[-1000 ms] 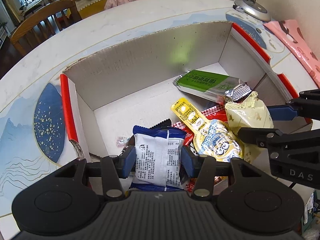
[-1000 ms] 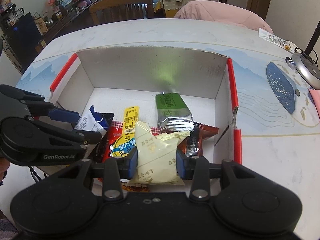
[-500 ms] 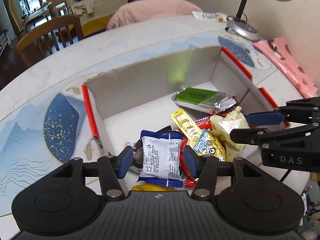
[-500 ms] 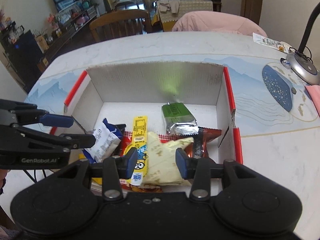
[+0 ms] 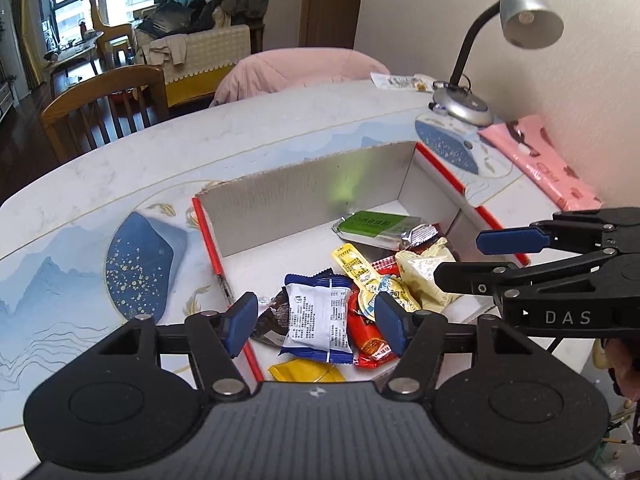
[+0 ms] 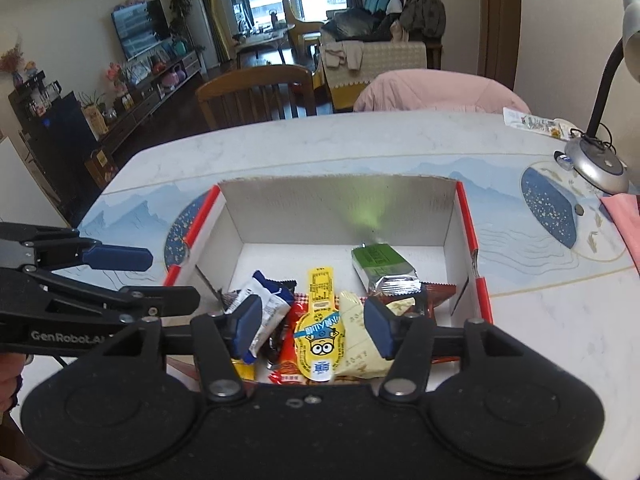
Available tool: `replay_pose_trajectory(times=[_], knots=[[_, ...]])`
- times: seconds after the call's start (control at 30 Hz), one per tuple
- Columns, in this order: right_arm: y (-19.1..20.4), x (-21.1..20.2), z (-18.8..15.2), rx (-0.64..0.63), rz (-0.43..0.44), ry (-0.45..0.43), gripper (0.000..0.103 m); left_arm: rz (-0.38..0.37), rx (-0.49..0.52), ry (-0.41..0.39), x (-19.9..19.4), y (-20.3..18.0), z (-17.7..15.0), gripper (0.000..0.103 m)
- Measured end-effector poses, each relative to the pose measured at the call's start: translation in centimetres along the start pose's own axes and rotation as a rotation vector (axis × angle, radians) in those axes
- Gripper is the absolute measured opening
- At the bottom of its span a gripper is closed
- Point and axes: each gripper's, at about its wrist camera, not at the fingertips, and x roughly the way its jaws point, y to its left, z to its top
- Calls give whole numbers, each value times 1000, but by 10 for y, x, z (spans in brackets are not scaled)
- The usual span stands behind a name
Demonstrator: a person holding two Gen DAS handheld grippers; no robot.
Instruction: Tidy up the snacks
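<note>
Snacks lie heaped at the near end of the box (image 6: 467, 216). We hold both grippers wide and empty above it: left gripper (image 5: 316, 322) over the blue packet (image 5: 318, 320), long axis pointing away; right gripper (image 6: 312, 326) over the cream bag (image 6: 356, 336).

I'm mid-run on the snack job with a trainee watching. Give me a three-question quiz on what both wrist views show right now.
1. True or false: the left gripper is clamped on the blue-and-white packet.
2. Multiple choice: the green packet lies (A) on the table outside the box, (B) in the cardboard box near its far wall, (C) in the right gripper.
3. Fill in: the yellow strip packet shows a cartoon ____ wearing goggles.

Key: 1 false, both sets of jaws are open and hold nothing. 2 B. 3 face.
</note>
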Motion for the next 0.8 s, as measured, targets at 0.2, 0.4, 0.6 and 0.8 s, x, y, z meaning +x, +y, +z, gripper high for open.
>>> replay_pose_trajectory(times=[0.2,0.4,0.6,0.8], knots=[[5,-11,-3,26,15,-26,56,-1,-27,-50,-23,10,-6,64],[17,-25,-5,20,26,-80,57,-3,-35,-116,-48,16,-12,70],[27,-36,-8,36,9,-101,57,-11,-30,-173,-68,17,-21,78],[30,-41,-14,45,-9,-138,57,-28,-54,-194,-78,24,-30,79]])
